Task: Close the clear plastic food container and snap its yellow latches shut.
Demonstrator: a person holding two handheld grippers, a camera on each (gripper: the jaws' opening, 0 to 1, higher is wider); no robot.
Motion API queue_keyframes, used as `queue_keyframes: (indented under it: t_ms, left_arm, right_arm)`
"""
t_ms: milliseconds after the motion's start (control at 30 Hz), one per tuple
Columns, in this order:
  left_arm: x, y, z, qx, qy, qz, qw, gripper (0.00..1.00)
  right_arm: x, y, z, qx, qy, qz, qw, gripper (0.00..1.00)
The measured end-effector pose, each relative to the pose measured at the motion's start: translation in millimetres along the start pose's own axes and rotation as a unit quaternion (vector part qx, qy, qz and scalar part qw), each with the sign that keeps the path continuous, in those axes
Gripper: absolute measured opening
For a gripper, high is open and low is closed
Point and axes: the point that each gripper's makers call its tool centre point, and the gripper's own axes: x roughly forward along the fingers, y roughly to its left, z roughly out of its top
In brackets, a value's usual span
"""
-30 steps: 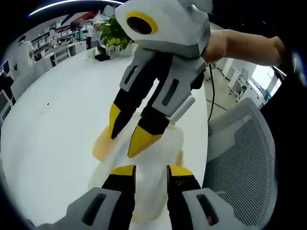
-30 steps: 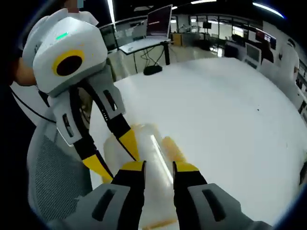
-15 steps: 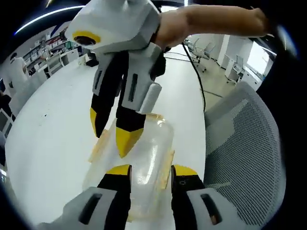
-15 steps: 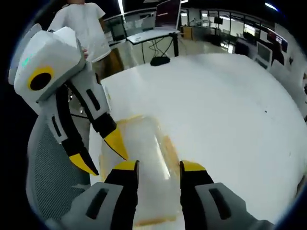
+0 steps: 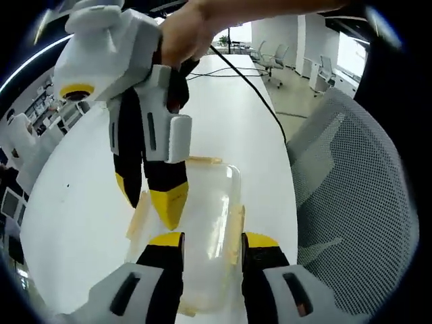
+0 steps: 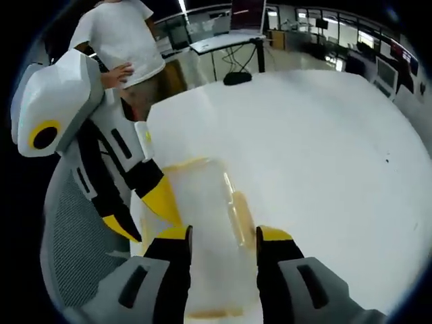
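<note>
Both my grippers hover over the clear container, near the white table's edge by the mesh chair.

My landmark is the clear plastic food container (image 5: pixel 206 223), which lies flat on the white table (image 5: pixel 81 202) with its lid on and yellow latches (image 5: pixel 235 229) along its sides. In the left gripper view, my left gripper (image 5: pixel 210 244) stands over the container's near end, jaws parted and gripping nothing. The right gripper (image 5: pixel 154 196) comes down over the container's far side, yellow tips slightly apart, one over the lid, empty as far as I can see. In the right gripper view, its jaws straddle the container's near end with a gap between them. A grey mesh chair (image 5: pixel 351 202) sits just beside the container. A person in a white shirt (image 6: pixel 125 37) stands beyond the container.
</note>
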Motion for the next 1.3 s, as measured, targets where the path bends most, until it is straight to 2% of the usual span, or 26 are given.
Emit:
queue_keyframes:
  t_ms: [233, 333, 633, 1100, 1133, 1167, 1267, 1300]
  left_arm:
    - [4, -0.8, 2.1, 0.04, 0.005, 0.011, 0.9991, 0.29]
    - [5, -1.6, 0.0, 0.076, 0.006, 0.017, 0.9969, 0.29]
    - [8, -0.5, 0.2, 0.092, 0.01, 0.024, 0.9954, 0.31]
    - [11, -0.3, -1.9, 0.101, 0.012, 0.05, 0.9936, 0.29]
    - [12, 1.1, -2.0, 0.101, 0.011, 0.063, 0.9929, 0.27]
    - [9, 1.4, -7.9, 0.095, 0.02, 0.062, 0.9934, 0.27]
    - [3, 11.3, -7.1, 0.096, 0.007, 0.067, 0.9931, 0.26]
    - [2, 13.6, -7.1, 0.097, 0.006, 0.067, 0.993, 0.26]
  right_arm:
    - [1, 2, 1.0, -0.008, 0.014, 0.024, 0.9996, 0.35]
    - [3, 2, 1.3, -0.017, 0.029, 0.037, 0.9988, 0.35]
    - [6, 2, 0.0, -0.01, 0.074, 0.067, 0.9949, 0.35]
    - [9, 3, -2.4, -0.006, 0.125, 0.075, 0.9893, 0.34]
    - [9, 3, -2.4, -0.006, 0.129, 0.075, 0.9889, 0.34]
    - [11, 4, -2.8, -0.006, 0.13, 0.075, 0.9887, 0.33]
    - [11, 4, -5.6, 0.002, 0.144, 0.077, 0.9866, 0.31]
    - [7, 11, -12.3, 0.015, 0.164, 0.089, 0.9823, 0.3]
